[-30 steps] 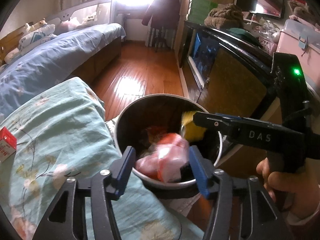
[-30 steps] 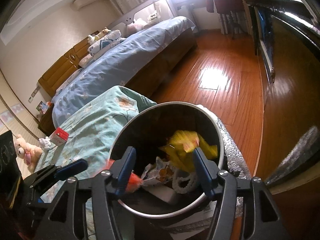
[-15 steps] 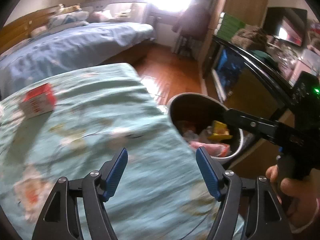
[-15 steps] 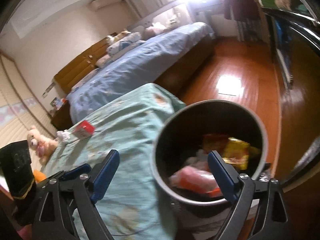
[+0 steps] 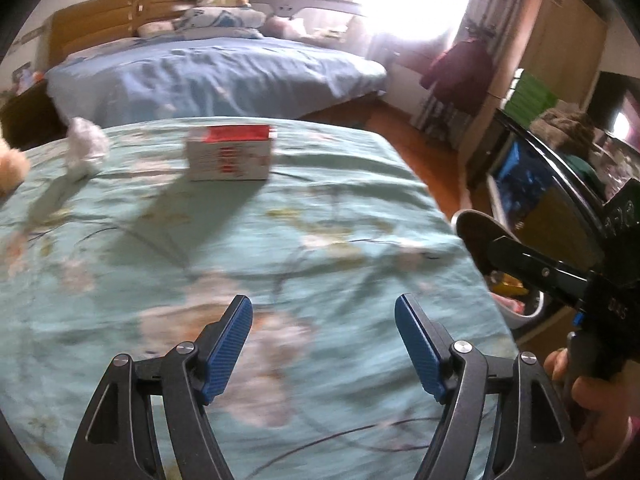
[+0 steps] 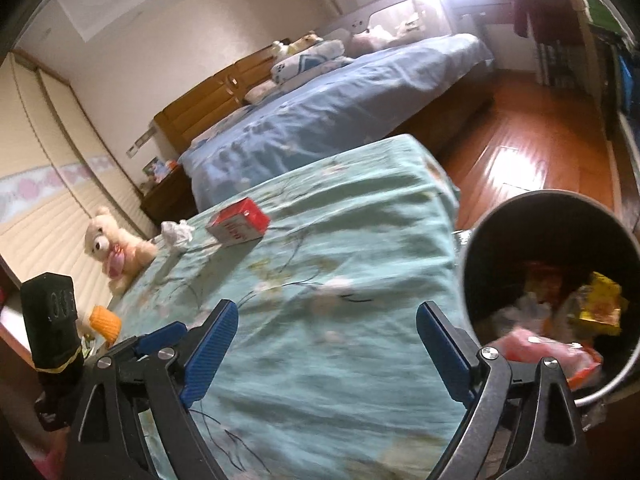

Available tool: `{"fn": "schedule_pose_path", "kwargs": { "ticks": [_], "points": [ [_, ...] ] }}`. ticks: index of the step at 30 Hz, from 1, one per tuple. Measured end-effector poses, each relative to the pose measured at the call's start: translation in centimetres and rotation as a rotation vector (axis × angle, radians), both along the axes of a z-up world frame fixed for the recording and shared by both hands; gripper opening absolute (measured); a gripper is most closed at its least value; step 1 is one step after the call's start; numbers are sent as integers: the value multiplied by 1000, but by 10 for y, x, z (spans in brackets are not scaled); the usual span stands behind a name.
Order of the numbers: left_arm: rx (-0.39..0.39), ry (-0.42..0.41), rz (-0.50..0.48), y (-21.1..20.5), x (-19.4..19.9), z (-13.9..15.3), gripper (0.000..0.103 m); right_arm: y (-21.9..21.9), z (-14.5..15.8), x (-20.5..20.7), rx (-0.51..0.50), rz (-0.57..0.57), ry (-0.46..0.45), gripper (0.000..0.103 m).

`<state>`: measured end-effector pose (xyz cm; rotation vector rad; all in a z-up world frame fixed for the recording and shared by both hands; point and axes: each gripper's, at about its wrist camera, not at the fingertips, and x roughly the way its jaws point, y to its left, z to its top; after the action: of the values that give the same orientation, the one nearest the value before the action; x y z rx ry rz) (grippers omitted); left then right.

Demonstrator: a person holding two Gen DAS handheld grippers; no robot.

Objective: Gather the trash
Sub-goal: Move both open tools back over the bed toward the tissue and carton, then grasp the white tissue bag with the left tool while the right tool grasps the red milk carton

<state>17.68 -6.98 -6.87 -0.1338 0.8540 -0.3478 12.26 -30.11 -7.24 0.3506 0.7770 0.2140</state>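
surface: floral teal bedspread (image 5: 320,216) | on it: red-white carton (image 5: 229,153), crumpled paper (image 5: 85,145)

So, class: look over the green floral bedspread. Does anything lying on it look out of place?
Yes. A red-and-white cardboard carton and a crumpled white paper wad lie loose on the green floral bedspread, litter not yet in the round metal bin.

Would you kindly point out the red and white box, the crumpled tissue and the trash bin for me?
red and white box (image 5: 229,158): left wrist view, on its white front face.
crumpled tissue (image 6: 178,233): right wrist view, on the middle of the wad.
trash bin (image 6: 508,216): right wrist view, on its metal rim.
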Motion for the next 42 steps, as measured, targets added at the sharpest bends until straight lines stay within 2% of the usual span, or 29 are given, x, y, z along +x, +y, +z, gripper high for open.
{"fn": "schedule_pose_path", "kwargs": {
  "ticks": [8, 22, 34, 42],
  "points": [
    [7, -11, 122, 45, -2, 2, 76, 42, -8, 21, -41, 88, 21, 93],
    [32, 9, 241, 94, 25, -8, 77, 102, -22, 67, -72, 229, 35, 93],
    [71, 7, 305, 123, 77, -14, 77, 125, -31, 119, -103, 307, 48, 93],
    [69, 14, 345, 144, 122, -21, 77, 132, -38, 151, -126, 345, 59, 93]
  ]
}}
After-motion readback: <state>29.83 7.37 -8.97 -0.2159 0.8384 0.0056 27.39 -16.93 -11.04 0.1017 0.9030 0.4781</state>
